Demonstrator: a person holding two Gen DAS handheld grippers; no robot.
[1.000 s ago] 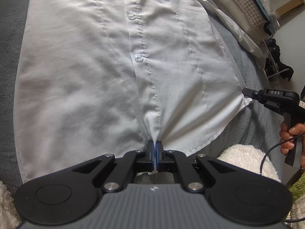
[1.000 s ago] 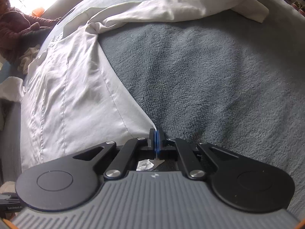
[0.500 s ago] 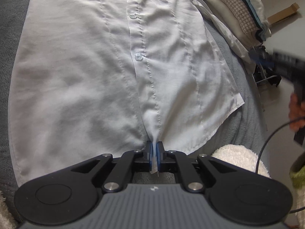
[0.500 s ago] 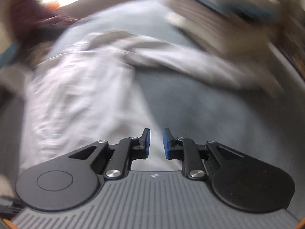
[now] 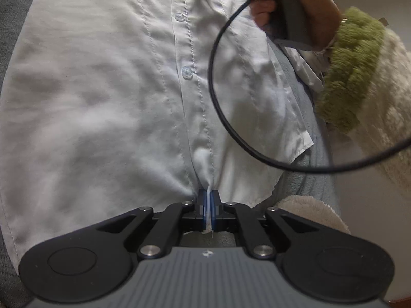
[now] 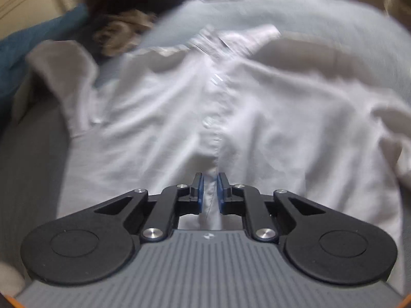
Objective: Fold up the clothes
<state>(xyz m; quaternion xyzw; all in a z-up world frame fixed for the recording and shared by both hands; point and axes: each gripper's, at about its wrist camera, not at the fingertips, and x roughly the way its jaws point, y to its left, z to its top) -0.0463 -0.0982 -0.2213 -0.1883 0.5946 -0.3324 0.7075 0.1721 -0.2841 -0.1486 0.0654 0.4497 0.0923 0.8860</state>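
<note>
Left gripper (image 5: 208, 206) pinches the shirt (image 5: 102, 102) hem at the placket, shirt running lengthwise straight ahead on the blanket (image 5: 308, 184); right gripper (image 6: 210, 192), jaws apart, straddles the placket (image 6: 214, 128) farther up, nearer the collar, blurred.

dim, soft light; right view motion-blurred

Both wrist cams low, close over white shirt (image 5: 102, 102); facing along its placket, shared.
</note>
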